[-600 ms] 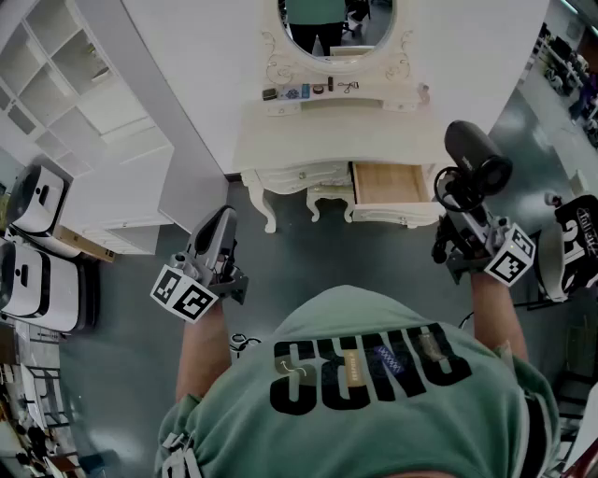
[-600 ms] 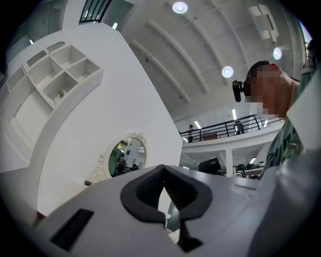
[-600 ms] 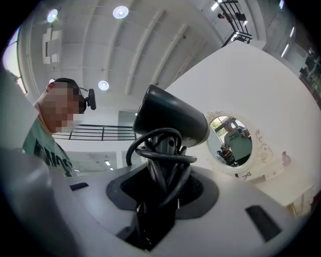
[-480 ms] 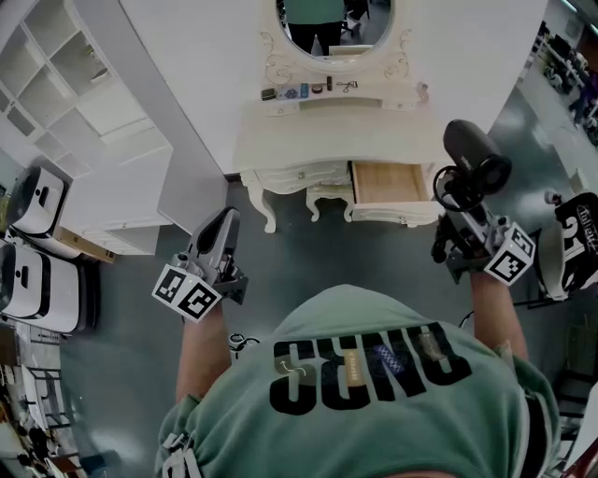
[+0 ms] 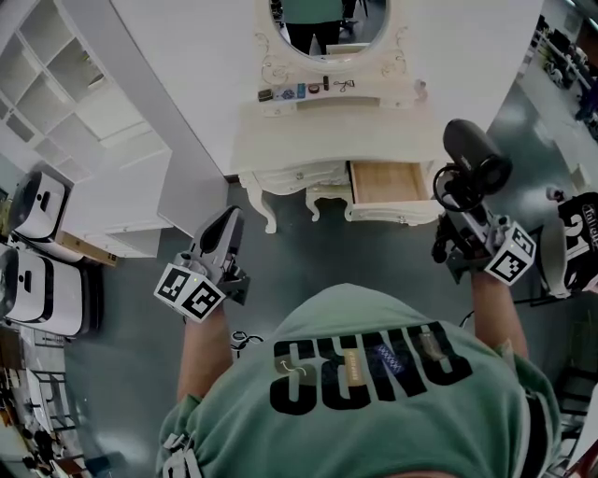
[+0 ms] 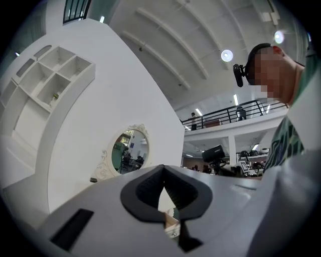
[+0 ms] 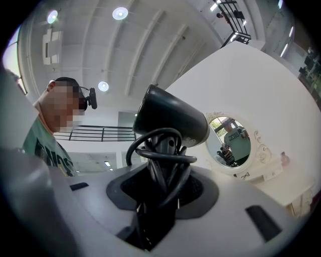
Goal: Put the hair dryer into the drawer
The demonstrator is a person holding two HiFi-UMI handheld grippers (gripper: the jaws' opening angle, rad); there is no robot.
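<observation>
Grey floor, white vanity (image 5: 327, 131) ahead; its drawer (image 5: 388, 184) stood open, just up-left of my right gripper (image 5: 457, 207), the nearer one; that gripper clamped the dryer (image 5: 475, 152) by its handle, barrel upward; left gripper (image 5: 227, 220) closed, empty.

The dryer (image 7: 173, 118) between my right gripper's (image 7: 160, 186) jaws looks like black plastic with a soft satin sheen. Its cord (image 7: 155, 150), looped just above those jaws, reads as smooth dark rubber, slightly glossy. Both gripper shells look like smooth matt grey plastic. The left gripper (image 6: 164, 193) has dark pads (image 6: 148, 188) lining its jaws, finely textured and dull. Ahead of the jaws, the desk (image 5: 327, 140) is cream-painted wood with a faint gloss, and the drawer (image 5: 388, 182) shows bare pale wood inside. The mirror (image 5: 322, 19) beyond is shiny glass. Below the jaws, the floor (image 5: 308, 252) is smooth grey with a dull sheen. My shirt (image 5: 374, 411) is green cloth.
</observation>
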